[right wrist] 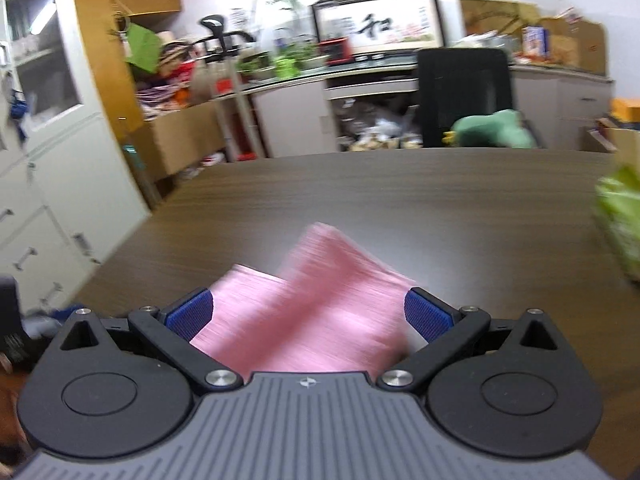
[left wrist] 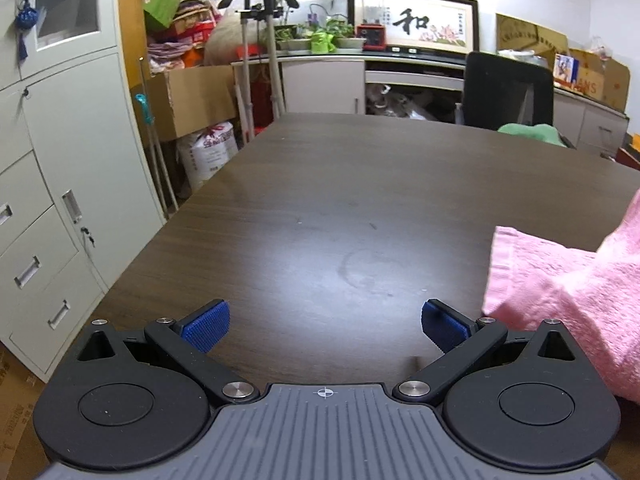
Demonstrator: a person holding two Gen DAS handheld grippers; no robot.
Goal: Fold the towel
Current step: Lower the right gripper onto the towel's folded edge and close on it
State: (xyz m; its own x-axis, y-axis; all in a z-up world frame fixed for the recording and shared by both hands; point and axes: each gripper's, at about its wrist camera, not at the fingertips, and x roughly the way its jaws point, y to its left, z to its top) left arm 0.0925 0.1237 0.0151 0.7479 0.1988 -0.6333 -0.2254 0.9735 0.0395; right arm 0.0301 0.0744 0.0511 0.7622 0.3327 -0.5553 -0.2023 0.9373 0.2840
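A pink towel [left wrist: 568,300] lies bunched on the dark wooden table [left wrist: 340,208], at the right edge of the left wrist view. My left gripper [left wrist: 325,326] is open and empty, low over bare table just left of the towel. In the right wrist view the towel [right wrist: 308,312] is motion-blurred and lies between and beyond my right gripper's [right wrist: 308,314] blue pads [right wrist: 190,314]. The right gripper is open, jaws wide on either side of the towel, not closed on it.
A black office chair [left wrist: 508,92] with a green cushion [right wrist: 492,128] stands at the table's far side. Grey cabinets [left wrist: 60,180] line the left. A green bag [right wrist: 620,220] sits at the table's right edge. Cluttered counters and boxes fill the back.
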